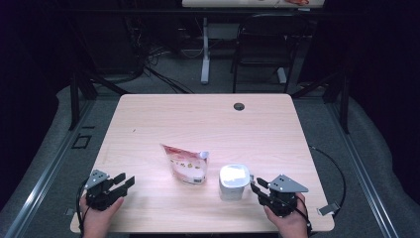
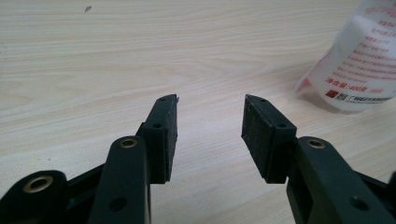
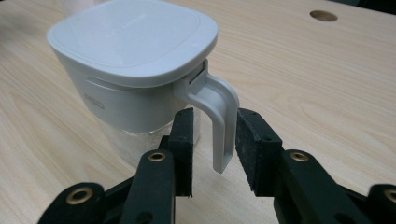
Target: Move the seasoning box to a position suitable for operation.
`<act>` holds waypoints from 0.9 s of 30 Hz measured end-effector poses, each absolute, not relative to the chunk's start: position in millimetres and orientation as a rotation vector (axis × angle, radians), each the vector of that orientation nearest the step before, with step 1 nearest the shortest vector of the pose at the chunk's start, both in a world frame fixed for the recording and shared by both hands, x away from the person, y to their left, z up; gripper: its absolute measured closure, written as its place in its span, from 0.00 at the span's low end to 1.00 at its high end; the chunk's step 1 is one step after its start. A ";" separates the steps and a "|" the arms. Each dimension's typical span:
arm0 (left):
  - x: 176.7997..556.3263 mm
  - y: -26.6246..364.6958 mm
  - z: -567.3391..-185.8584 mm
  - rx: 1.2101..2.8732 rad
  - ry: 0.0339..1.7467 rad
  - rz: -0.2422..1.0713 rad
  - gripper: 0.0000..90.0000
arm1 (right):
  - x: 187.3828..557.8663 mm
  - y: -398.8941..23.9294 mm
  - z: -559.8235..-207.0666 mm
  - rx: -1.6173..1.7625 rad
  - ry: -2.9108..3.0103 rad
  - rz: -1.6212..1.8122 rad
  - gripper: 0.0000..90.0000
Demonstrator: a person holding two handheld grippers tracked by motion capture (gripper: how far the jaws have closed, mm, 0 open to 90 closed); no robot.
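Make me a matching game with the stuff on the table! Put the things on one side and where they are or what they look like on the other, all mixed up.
Things:
1. white jug
2. pouch
3. left claw
4. round hole

Descriptions:
A. open over bare wood, nothing between its jaws
B. lying flat, white with red print
C. far side of the table, dark
D. standing upright with its lid on, its handle between the right claw's open jaws

Pairs: 1-D, 2-B, 3-A, 4-C
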State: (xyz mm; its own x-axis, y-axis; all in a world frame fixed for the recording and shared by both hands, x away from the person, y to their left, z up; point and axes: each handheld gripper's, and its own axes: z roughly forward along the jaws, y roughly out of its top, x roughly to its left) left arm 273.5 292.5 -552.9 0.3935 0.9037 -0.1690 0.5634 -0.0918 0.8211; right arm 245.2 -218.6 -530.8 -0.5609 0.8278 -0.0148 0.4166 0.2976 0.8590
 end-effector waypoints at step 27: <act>269.4 282.4 -546.5 1.824 1.238 0.488 0.65 | 256.0 -222.6 -514.1 1.202 2.116 1.100 0.68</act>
